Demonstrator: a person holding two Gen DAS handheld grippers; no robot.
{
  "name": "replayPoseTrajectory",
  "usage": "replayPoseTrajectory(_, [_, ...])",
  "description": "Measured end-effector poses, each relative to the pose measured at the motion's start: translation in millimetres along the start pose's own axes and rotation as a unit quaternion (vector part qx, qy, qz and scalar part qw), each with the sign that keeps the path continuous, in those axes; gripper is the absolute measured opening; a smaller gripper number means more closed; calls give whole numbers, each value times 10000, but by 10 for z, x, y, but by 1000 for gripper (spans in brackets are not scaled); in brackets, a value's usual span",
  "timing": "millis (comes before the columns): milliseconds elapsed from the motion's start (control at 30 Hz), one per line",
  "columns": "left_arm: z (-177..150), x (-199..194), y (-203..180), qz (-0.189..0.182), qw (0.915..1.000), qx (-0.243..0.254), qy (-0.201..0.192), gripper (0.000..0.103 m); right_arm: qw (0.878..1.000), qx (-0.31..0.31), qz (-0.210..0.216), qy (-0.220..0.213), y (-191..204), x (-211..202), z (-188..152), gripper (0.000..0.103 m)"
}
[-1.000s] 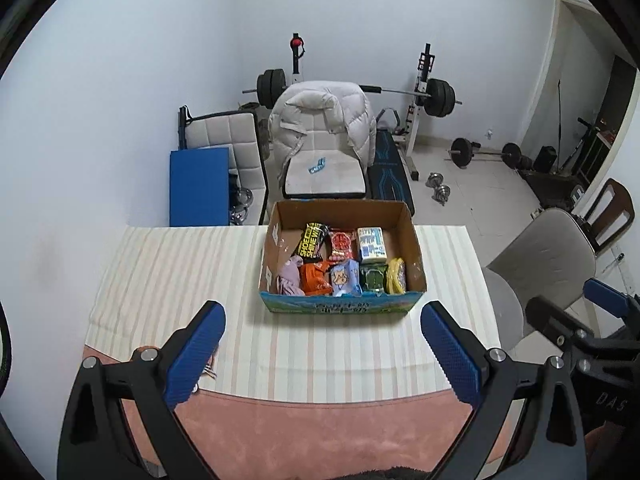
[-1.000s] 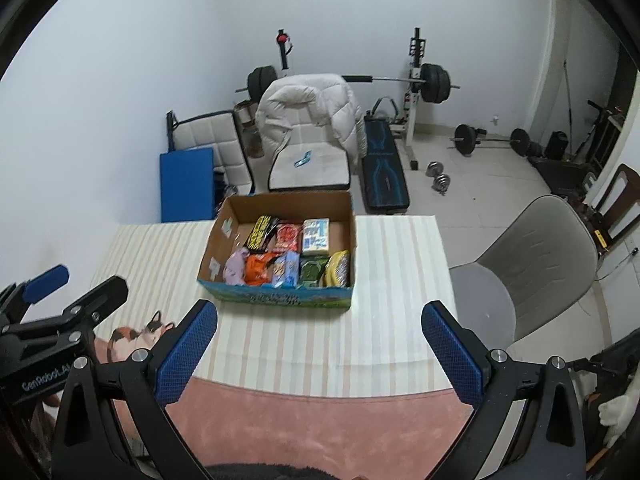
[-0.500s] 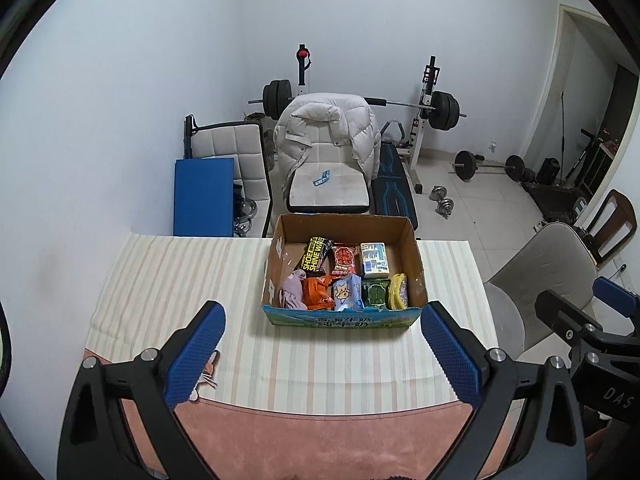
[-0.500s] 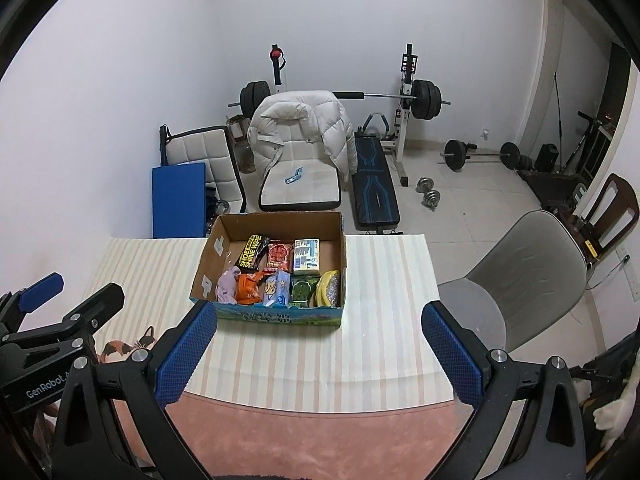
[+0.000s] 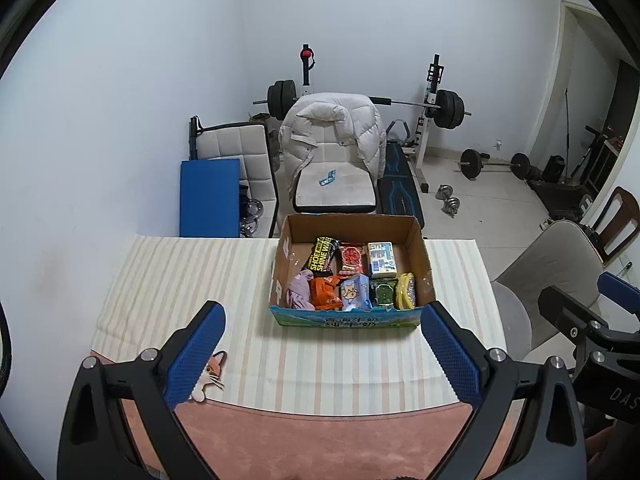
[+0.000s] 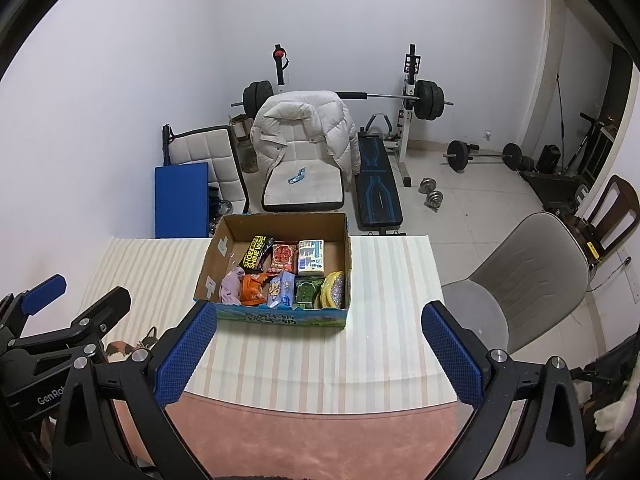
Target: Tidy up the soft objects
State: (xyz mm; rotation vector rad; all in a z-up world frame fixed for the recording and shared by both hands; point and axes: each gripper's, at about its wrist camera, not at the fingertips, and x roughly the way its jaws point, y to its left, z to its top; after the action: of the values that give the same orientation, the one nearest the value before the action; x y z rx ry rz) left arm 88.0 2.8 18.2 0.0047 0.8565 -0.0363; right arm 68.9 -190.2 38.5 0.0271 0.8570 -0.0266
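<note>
The left gripper (image 5: 322, 354) has its blue fingers (image 5: 196, 350) spread wide apart, and nothing is between them. The right gripper (image 6: 316, 354) is just the same: wide open and holding nothing. Both hang above the near edge of the table, well back from the cardboard box (image 5: 348, 318), so they can see it all.

The soft things sit together inside the box in neat rows: a black wipes pack (image 5: 321, 255), a red packet (image 5: 352, 258), a white tissue pack (image 5: 382, 259), a pink cloth (image 5: 300, 290), an orange bag (image 5: 326, 292), a blue bag (image 5: 354, 294), a green pack (image 5: 382, 293) and a yellow sponge (image 5: 406, 290). That fits a tidy box that is done, or one waiting to be sorted.

The striped tablecloth (image 5: 180, 280) is bare around the box. A grey chair (image 6: 528, 280) stands to the right, off the table.
</note>
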Motion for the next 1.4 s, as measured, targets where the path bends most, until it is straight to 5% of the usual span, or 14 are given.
replayPoseTrajectory(1400, [27, -2, 72, 50, 10000, -40, -14, 100, 9998, -31, -202, -75, 1, 31, 44, 103])
